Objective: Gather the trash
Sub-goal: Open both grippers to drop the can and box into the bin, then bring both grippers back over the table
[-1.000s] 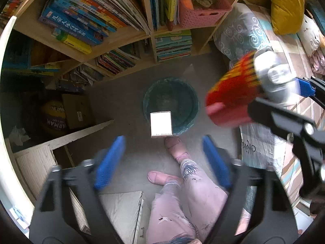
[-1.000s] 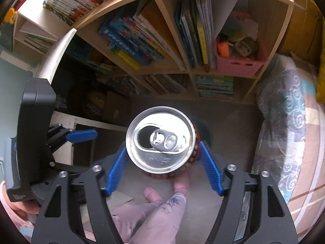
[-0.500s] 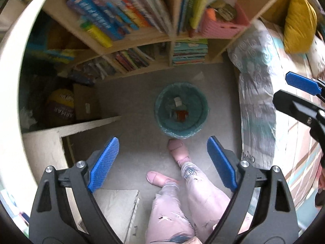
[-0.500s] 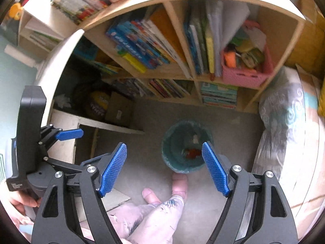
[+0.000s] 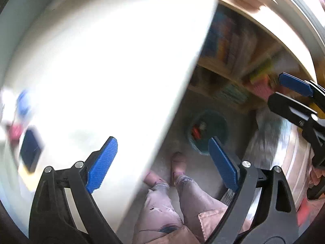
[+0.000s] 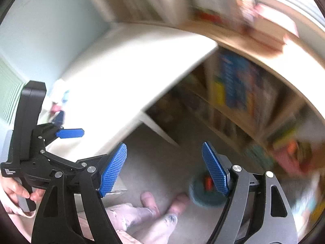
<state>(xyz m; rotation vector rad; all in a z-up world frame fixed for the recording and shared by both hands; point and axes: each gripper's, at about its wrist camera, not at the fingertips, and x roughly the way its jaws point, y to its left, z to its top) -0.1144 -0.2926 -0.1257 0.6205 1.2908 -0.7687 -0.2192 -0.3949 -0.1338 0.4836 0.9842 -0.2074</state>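
Both views are motion-blurred. My left gripper (image 5: 162, 162) is open and empty, high above a white desk top (image 5: 105, 65) and the floor. My right gripper (image 6: 164, 168) is open and empty too; it also shows at the right edge of the left wrist view (image 5: 294, 93). The teal trash bin (image 5: 207, 132) stands on the floor below with the red can (image 5: 196, 132) and a small white item inside. The bin also shows in the right wrist view (image 6: 203, 191), with the can (image 6: 208, 183) in it. Blurred small objects (image 5: 22, 118) lie at the desk's far left.
A wooden bookshelf (image 6: 239, 93) full of books stands behind the bin. The person's slippered feet (image 5: 178, 162) stand beside the bin. A dark flat item (image 5: 30, 152) lies on the desk's left. A patterned bed cover (image 5: 270, 138) lies to the right.
The can and the white box left the grippers and lie in the bin. Both grippers have since swung left and up, bringing the white desk into view.
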